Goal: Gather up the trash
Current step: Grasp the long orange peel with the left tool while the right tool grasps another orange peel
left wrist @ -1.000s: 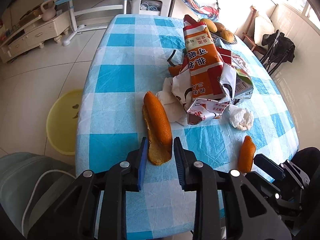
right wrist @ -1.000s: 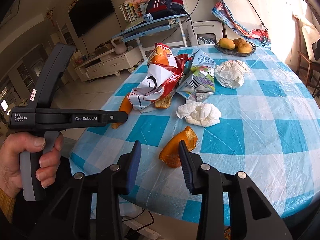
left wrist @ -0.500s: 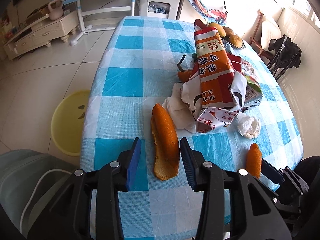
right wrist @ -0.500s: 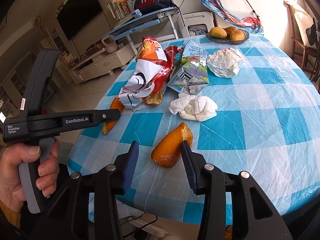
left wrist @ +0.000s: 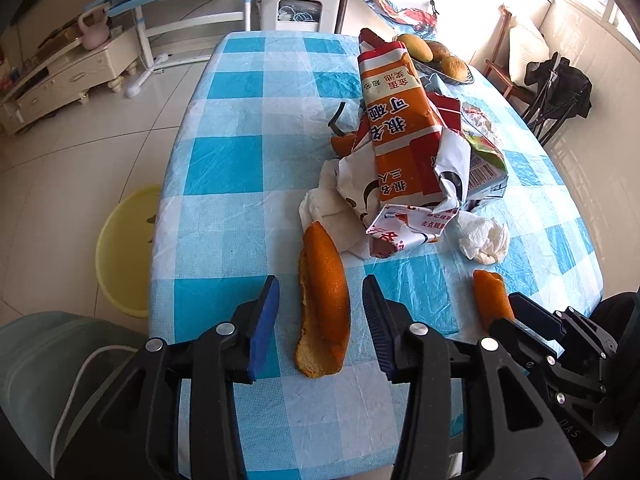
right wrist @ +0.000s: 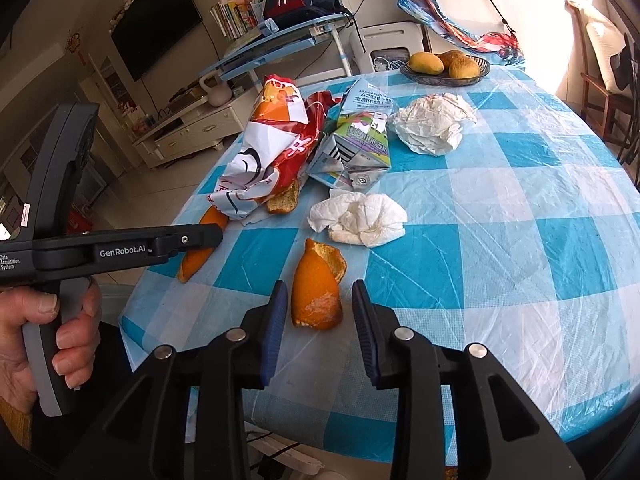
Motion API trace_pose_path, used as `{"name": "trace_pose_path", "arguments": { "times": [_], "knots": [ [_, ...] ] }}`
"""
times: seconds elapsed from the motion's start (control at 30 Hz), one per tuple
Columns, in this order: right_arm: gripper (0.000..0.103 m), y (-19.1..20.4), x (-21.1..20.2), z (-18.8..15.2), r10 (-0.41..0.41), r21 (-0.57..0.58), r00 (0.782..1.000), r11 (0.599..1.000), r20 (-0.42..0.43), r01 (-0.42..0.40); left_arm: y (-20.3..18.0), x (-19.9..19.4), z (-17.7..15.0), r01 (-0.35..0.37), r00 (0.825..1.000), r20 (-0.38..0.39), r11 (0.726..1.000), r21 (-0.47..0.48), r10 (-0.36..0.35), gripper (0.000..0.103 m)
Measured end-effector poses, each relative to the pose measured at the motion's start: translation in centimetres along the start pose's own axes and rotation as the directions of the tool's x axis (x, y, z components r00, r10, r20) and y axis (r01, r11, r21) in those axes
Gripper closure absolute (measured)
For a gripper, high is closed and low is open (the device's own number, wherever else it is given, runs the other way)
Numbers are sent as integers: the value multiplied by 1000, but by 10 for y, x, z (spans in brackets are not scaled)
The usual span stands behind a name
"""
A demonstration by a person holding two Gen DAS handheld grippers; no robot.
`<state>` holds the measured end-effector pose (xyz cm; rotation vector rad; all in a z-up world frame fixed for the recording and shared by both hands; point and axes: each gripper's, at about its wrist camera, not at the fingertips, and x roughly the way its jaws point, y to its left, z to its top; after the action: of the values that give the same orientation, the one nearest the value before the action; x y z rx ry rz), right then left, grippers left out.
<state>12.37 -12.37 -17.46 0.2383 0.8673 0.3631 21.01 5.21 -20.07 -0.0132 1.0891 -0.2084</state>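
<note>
Nothing looked collected yet: the left gripper [left wrist: 318, 318], jaws just widening, and the right gripper [right wrist: 319, 326], jaws just narrowing, each straddled an unpinched orange peel [left wrist: 323, 300] [right wrist: 317, 292] on the blue-checked tabletop [right wrist: 520, 216], with crumpled wrappers [right wrist: 268, 152] and tissues [right wrist: 360, 220] beyond.
</note>
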Motion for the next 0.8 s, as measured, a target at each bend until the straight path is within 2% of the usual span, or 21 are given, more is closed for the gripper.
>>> {"name": "trace_pose_path", "arguments": {
  "times": [0.17, 0.2, 0.23, 0.27, 0.3, 0.47, 0.8],
  "knots": [
    [68, 5, 1, 0, -10, -39, 1000, 999, 1, 10, 0, 2, 1, -28, 1000, 2, 1000, 12, 28, 61],
    [70, 6, 1, 0, -10, -46, 1000, 999, 0, 10, 1, 3, 2, -27, 1000, 2, 1000, 9, 27, 64],
    [77, 6, 2, 0, -7, -51, 1000, 999, -4, 7, 3, 3, 2, -23, 1000, 2, 1000, 6, 23, 68],
    [79, 6, 2, -1, -3, -54, 1000, 999, -5, 3, 3, 3, 3, -17, 1000, -1, 1000, 9, 17, 82],
    [79, 6, 2, 0, -1, -56, 1000, 998, -6, 0, 3, 2, 3, -18, 1000, 3, 1000, 16, 18, 84],
    [81, 4, 2, 0, 9, -54, 1000, 999, -4, -9, 3, -4, 5, -8, 999, 38, 1000, 21, 7, 87],
    [81, 3, 0, -1, 12, -53, 1000, 999, -1, -12, 18, -18, 8, -18, 995, 96, 999, -51, 23, 87]
  ]
}}
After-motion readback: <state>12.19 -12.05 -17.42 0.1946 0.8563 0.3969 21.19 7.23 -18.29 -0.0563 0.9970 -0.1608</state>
